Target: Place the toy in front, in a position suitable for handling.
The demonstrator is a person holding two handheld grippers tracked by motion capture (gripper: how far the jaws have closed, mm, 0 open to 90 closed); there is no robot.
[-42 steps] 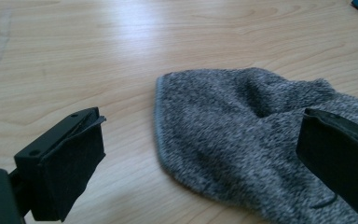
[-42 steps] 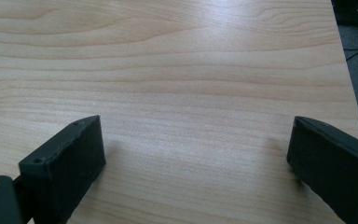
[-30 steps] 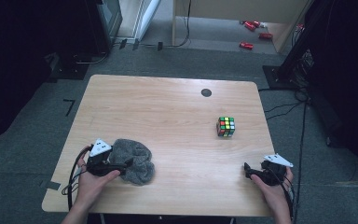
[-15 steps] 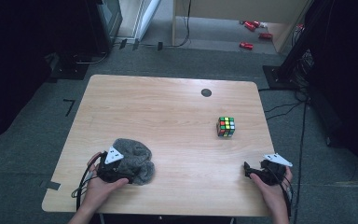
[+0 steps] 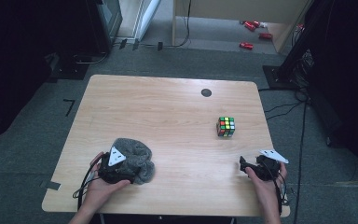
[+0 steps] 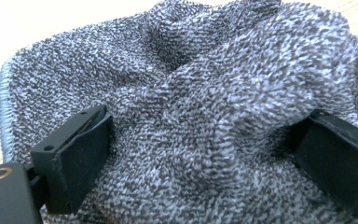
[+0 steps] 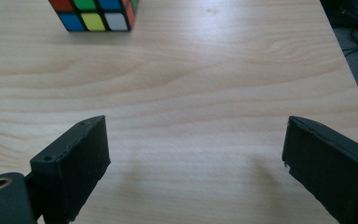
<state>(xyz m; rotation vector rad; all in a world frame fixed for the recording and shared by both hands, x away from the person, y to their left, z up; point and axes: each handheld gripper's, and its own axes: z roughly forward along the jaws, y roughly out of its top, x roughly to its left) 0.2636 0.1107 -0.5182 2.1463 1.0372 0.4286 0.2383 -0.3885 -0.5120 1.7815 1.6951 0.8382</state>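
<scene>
From above, the grey knitted cloth (image 5: 133, 158) is a crumpled heap near the front left corner of the tabletop (image 5: 168, 121), with the left gripper (image 5: 121, 173) pushed into its near edge. The left gripper view adds the speckled dark-and-light yarn, a pale blue hem at one edge, and a raised fold lying between the jaws. Those jaws stand wide, have just been closing a little, and press into the fabric at either side without pinching it. The right gripper (image 7: 193, 172), well to the right of the cloth, has wide jaws, also just closing slightly, over bare wood, a Rubik's cube (image 7: 95, 14) beyond them.
</scene>
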